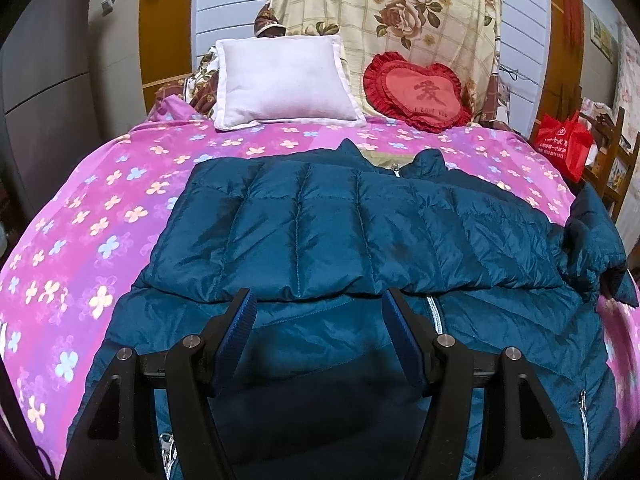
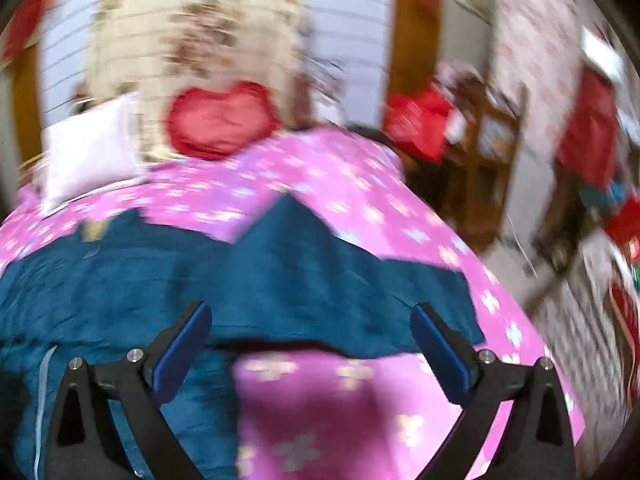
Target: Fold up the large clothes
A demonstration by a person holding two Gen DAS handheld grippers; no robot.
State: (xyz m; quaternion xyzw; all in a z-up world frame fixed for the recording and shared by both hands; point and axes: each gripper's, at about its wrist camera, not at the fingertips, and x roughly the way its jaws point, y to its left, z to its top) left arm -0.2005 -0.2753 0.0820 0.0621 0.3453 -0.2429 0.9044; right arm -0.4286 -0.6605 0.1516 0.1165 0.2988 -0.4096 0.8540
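Jacket [image 1: 340, 220] on pink floral bedspread [image 1: 80, 240], seemingly flat

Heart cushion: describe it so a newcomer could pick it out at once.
Start at the bed's pink flowered cover and go to the head end. Two cushions lean there; the heart cushion sits right of the white pillow, red, heart-shaped, with a ruffled edge.

Bed surface: pink flower-print bedspread [image 1: 100, 216], bare on the left side and in a strip beyond the collar. Centre occupied by teal quilted down jacket [image 1: 320, 224], one layer folded over another, sleeve bunched at the right edge. Head end blocked by white square pillow [image 1: 280, 80] and red heart-shaped frilled cushion [image 1: 418, 92], side by side. Right of the bed: red carrier bag [image 1: 564, 144] against a wooden chair [image 1: 612, 160]. Right wrist view blurred; open bedspread lies between its spread fingers.
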